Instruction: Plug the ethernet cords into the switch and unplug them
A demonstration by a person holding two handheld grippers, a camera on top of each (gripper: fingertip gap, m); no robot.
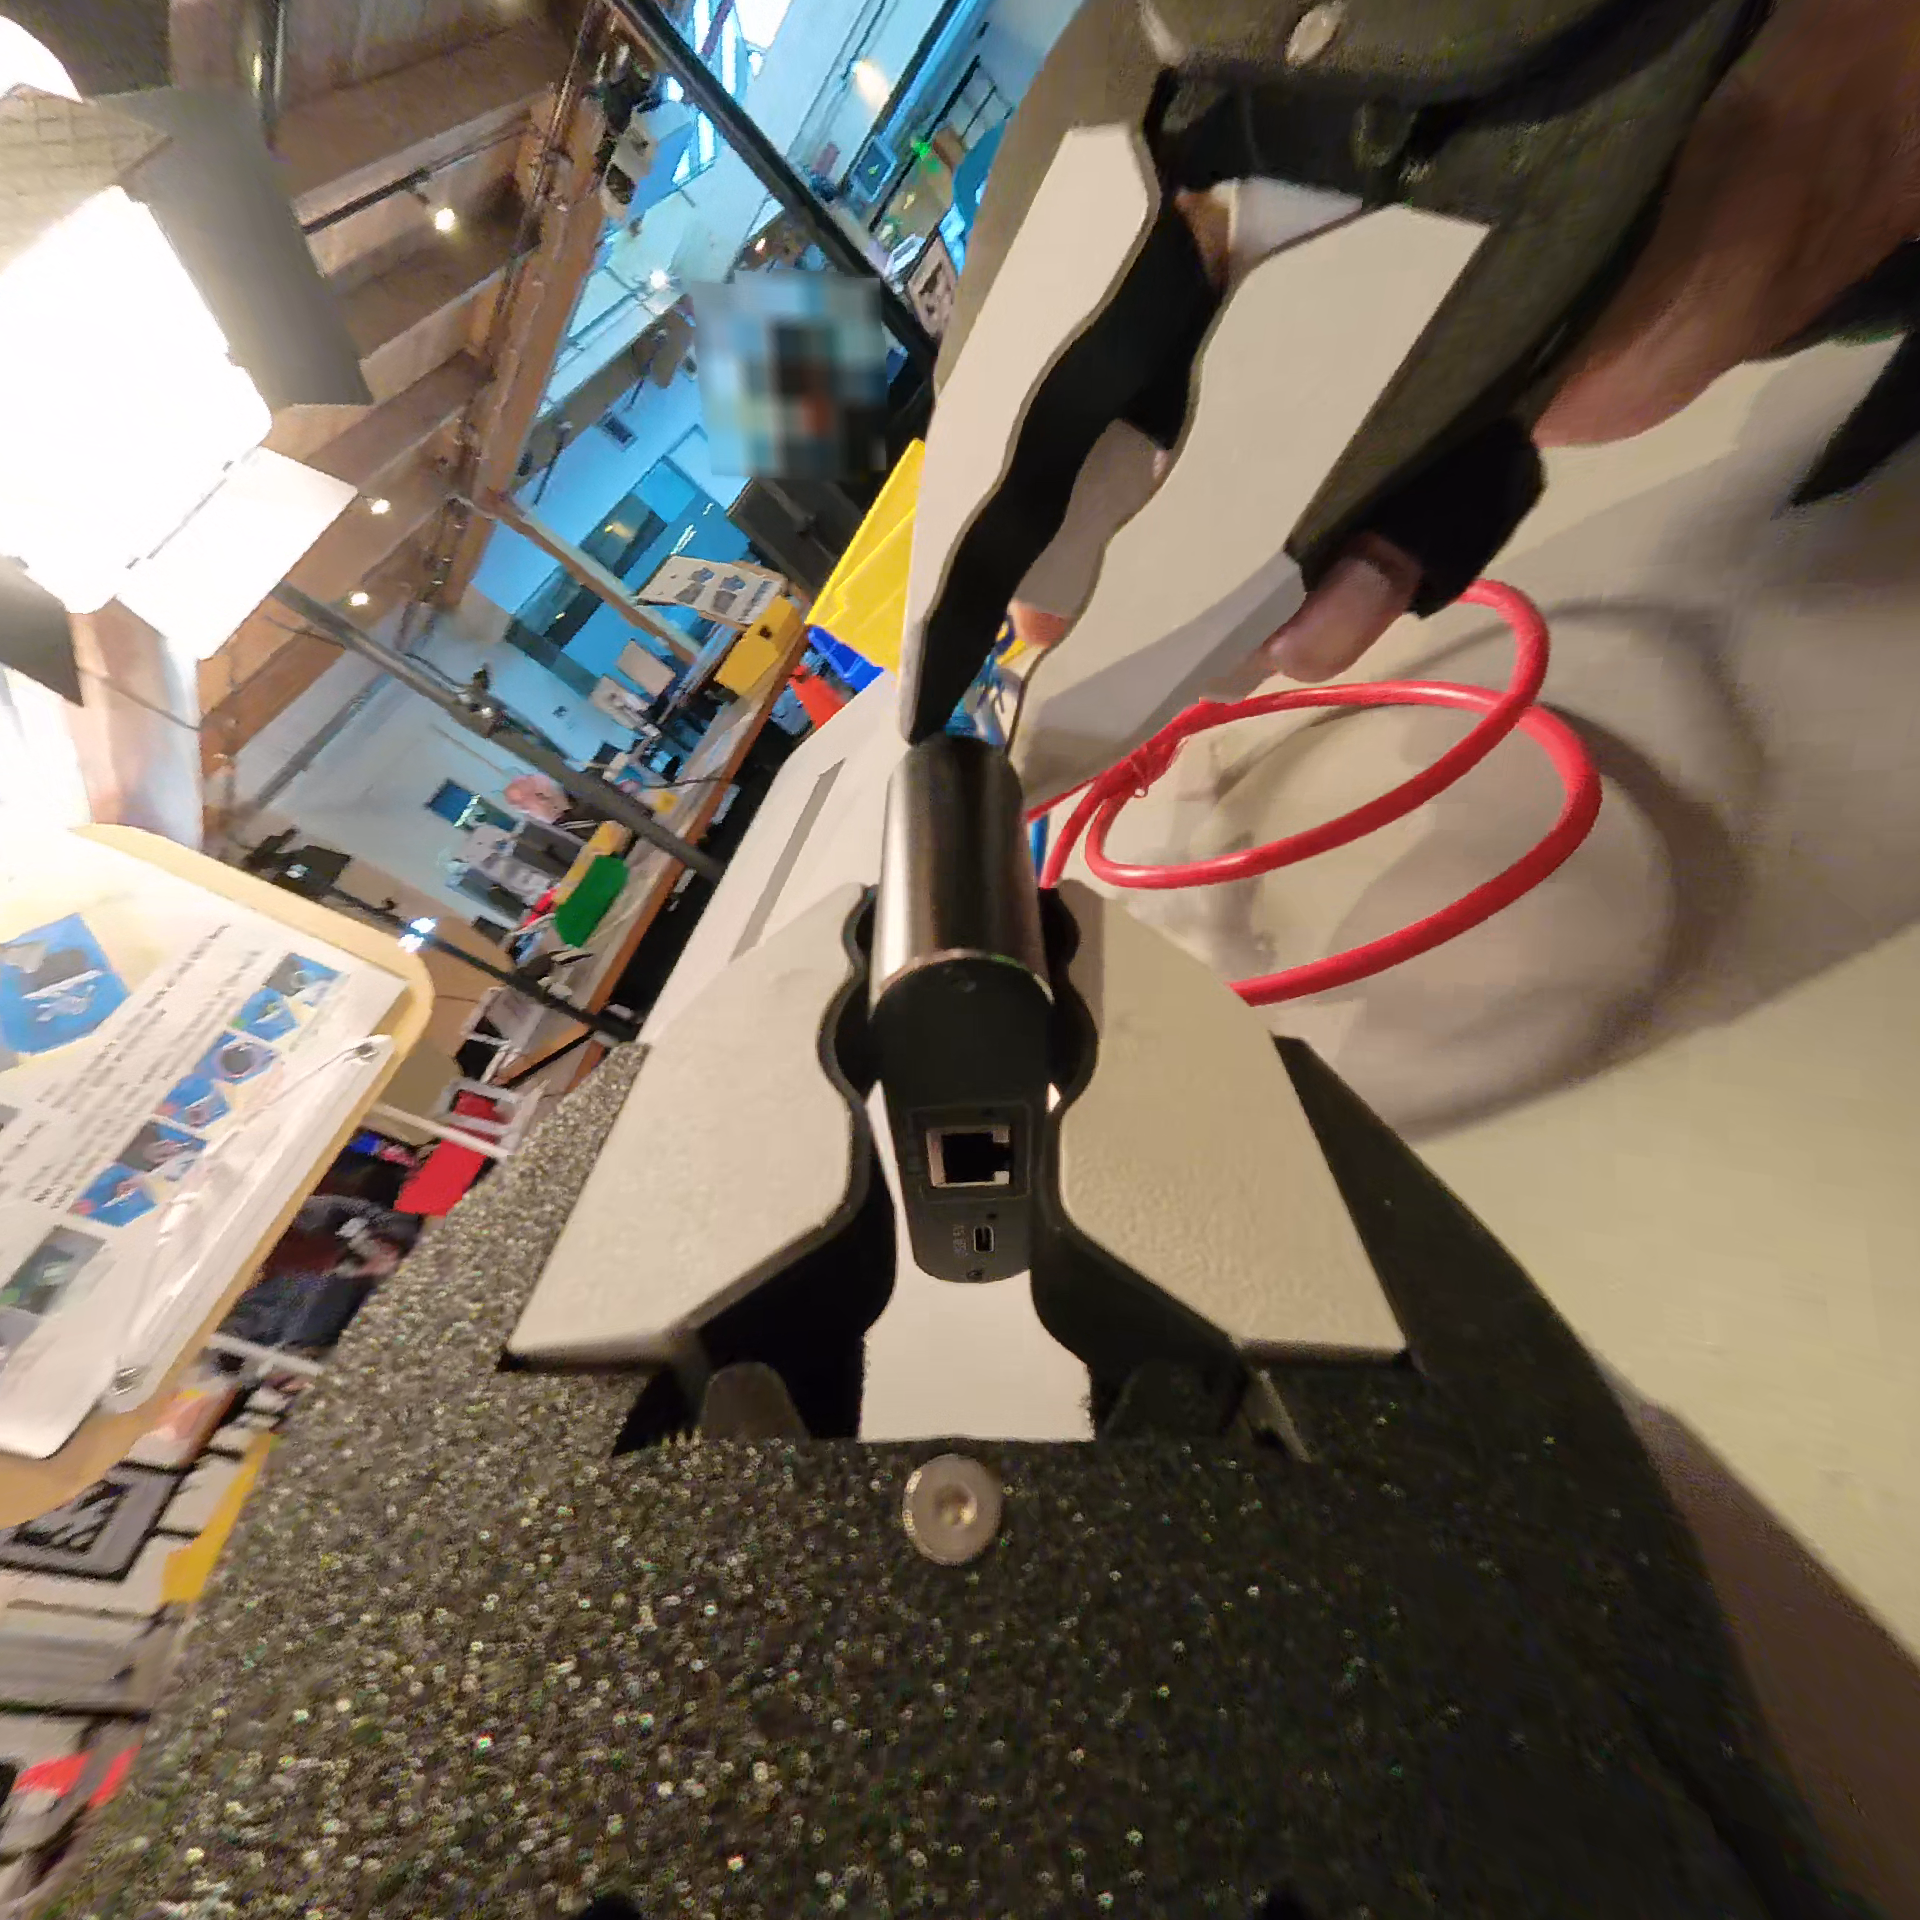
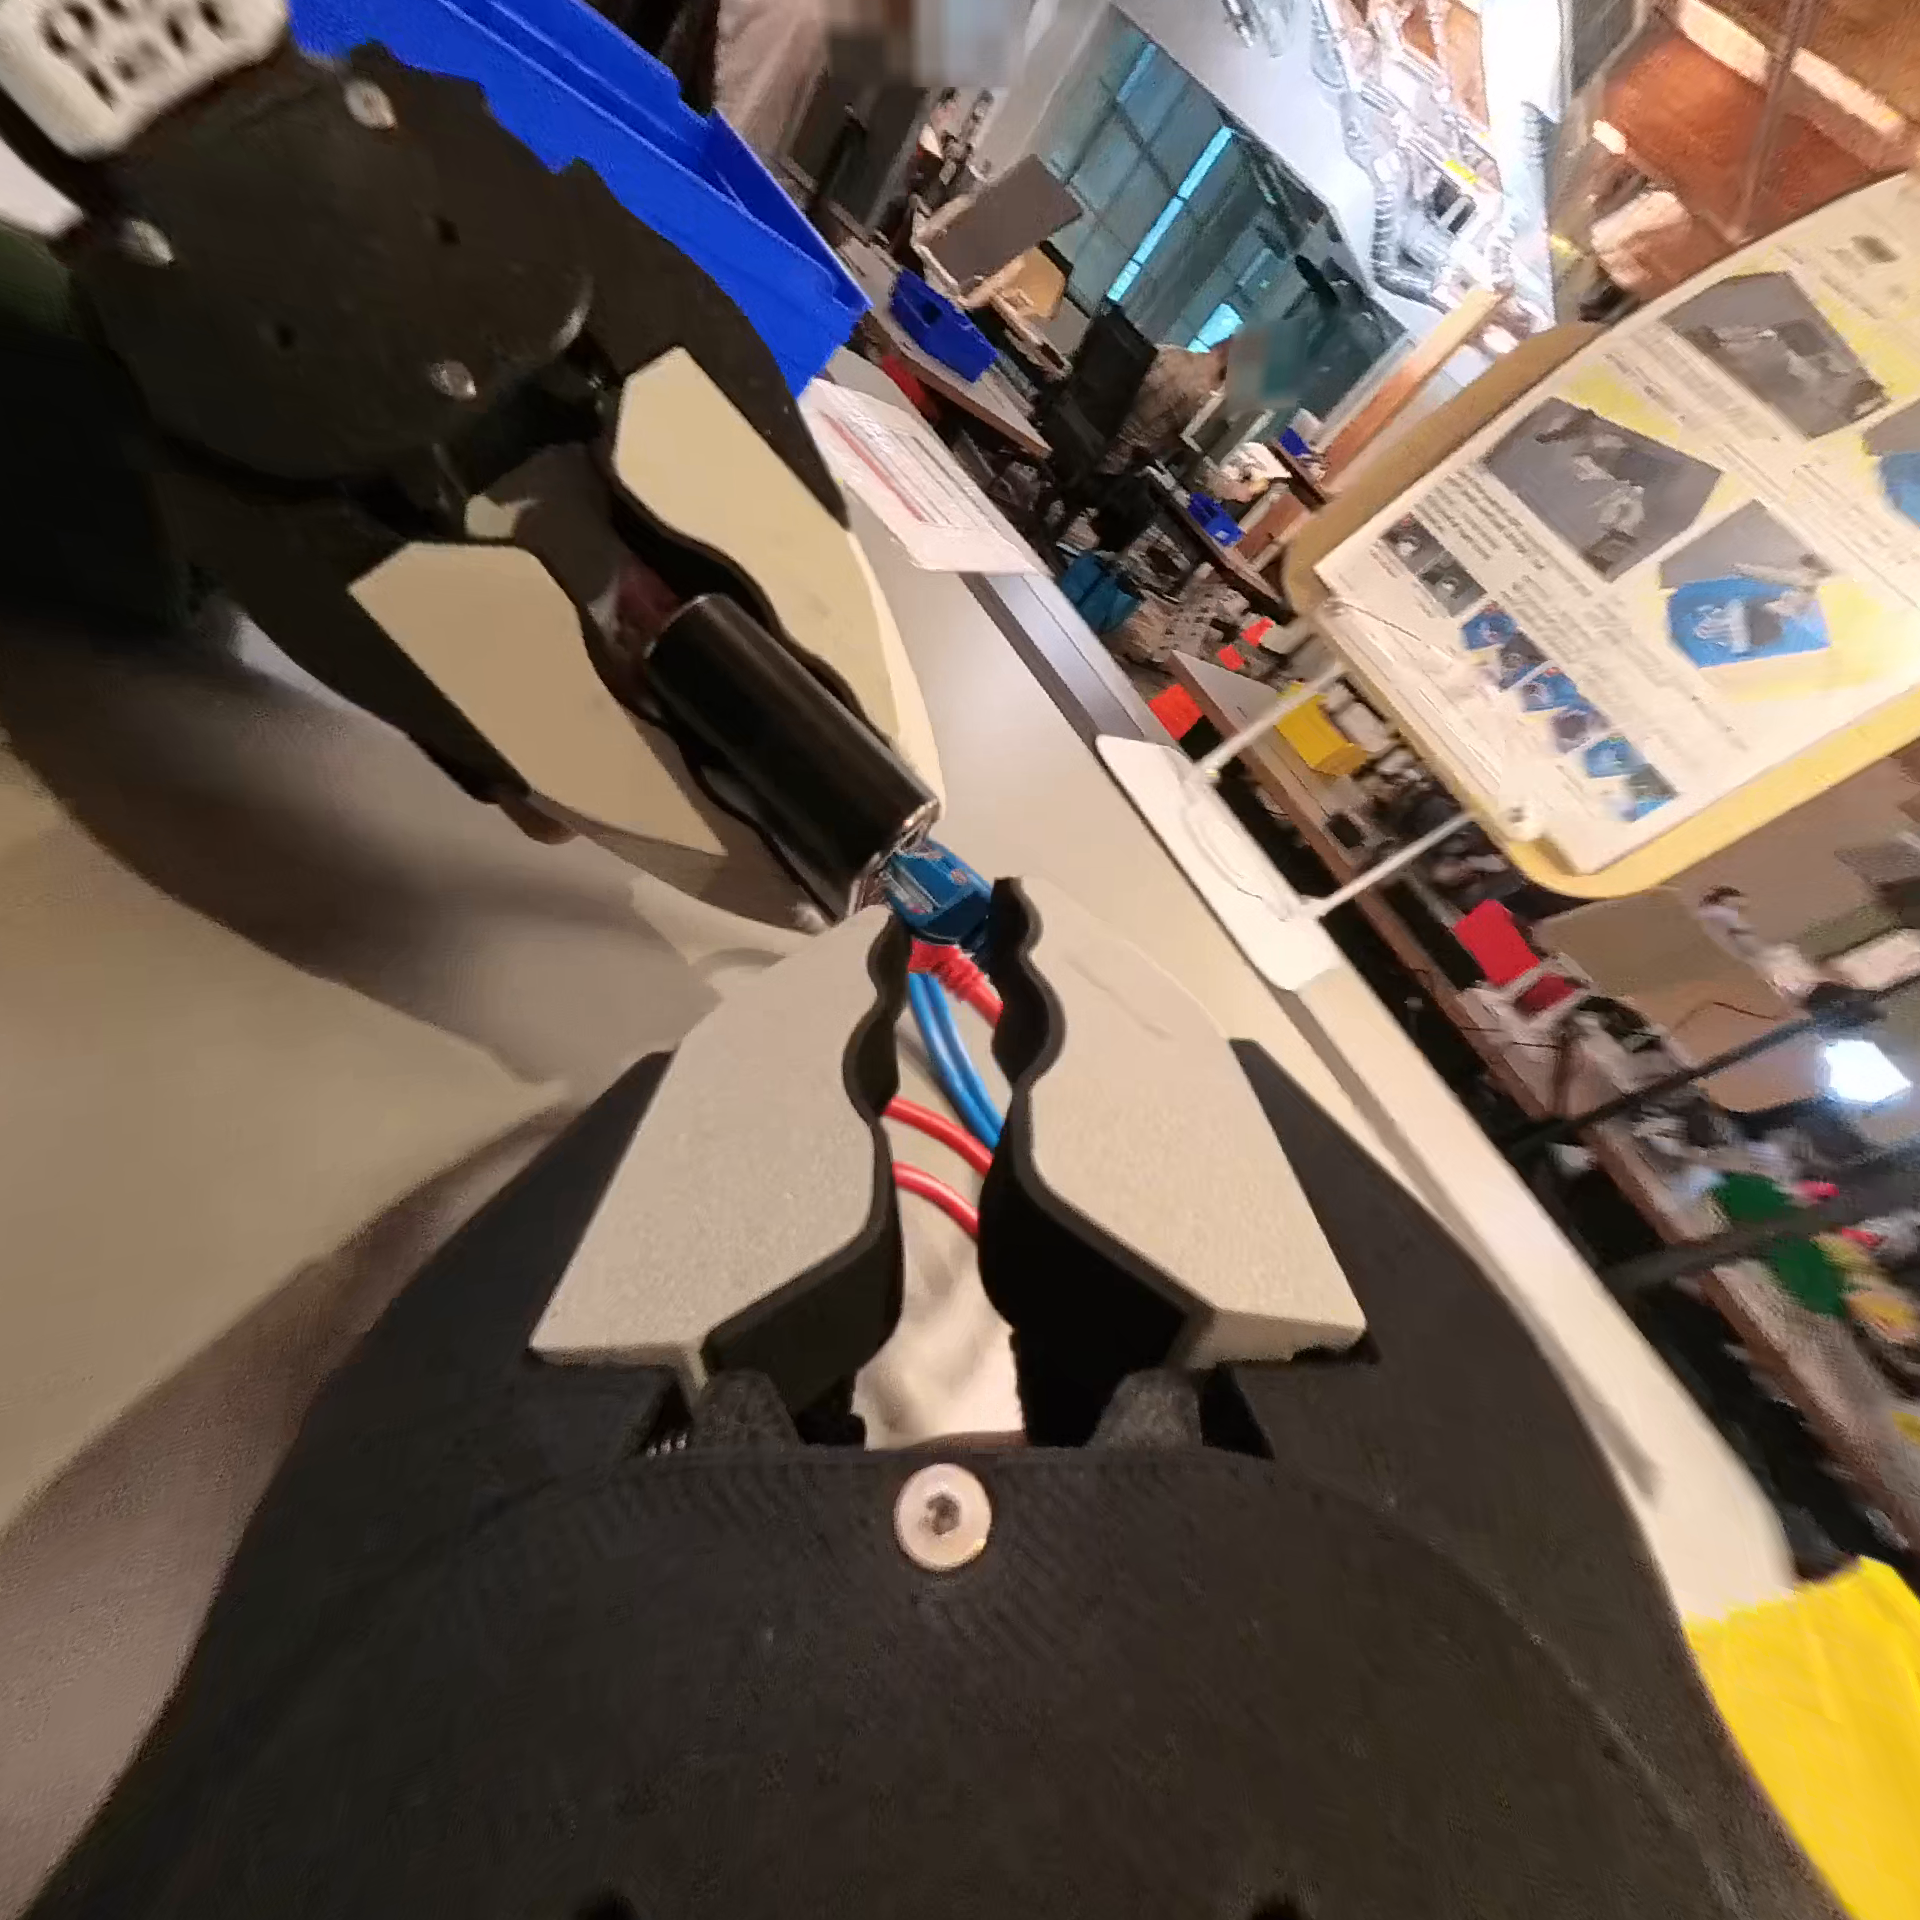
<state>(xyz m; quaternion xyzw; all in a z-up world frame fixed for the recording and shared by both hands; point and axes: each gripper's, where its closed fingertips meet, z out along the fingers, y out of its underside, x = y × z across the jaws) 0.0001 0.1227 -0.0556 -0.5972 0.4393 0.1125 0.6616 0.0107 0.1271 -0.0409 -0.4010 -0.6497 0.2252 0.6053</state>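
My left gripper [image 1: 961,914] is shut on the black cylindrical switch [image 1: 961,883], held above the table; an empty ethernet port [image 1: 971,1155] on its near end faces the left wrist camera. In the right wrist view the switch [image 2: 769,727] sits in the left gripper [image 2: 821,810]. My right gripper [image 2: 945,909] is shut on a blue ethernet plug [image 2: 935,888] at the switch's far end; I cannot tell how deep it sits. The blue cord [image 2: 961,1070] and a red cord [image 2: 935,1127] run between its fingers. The right gripper [image 1: 977,732] shows beyond the switch, with the red cord [image 1: 1351,842] coiled on the table.
The white table [image 2: 1039,675] runs under both grippers. A blue bin [image 2: 623,135] stands at the back and a yellow bin [image 2: 1818,1714] at the near right edge. A tilted board with printed sheets [image 2: 1662,520] stands on a white stand beside the table; it also shows in the left wrist view [image 1: 156,1091]. Only a small space, under 4 cm, lies between the two pairs of fingers.
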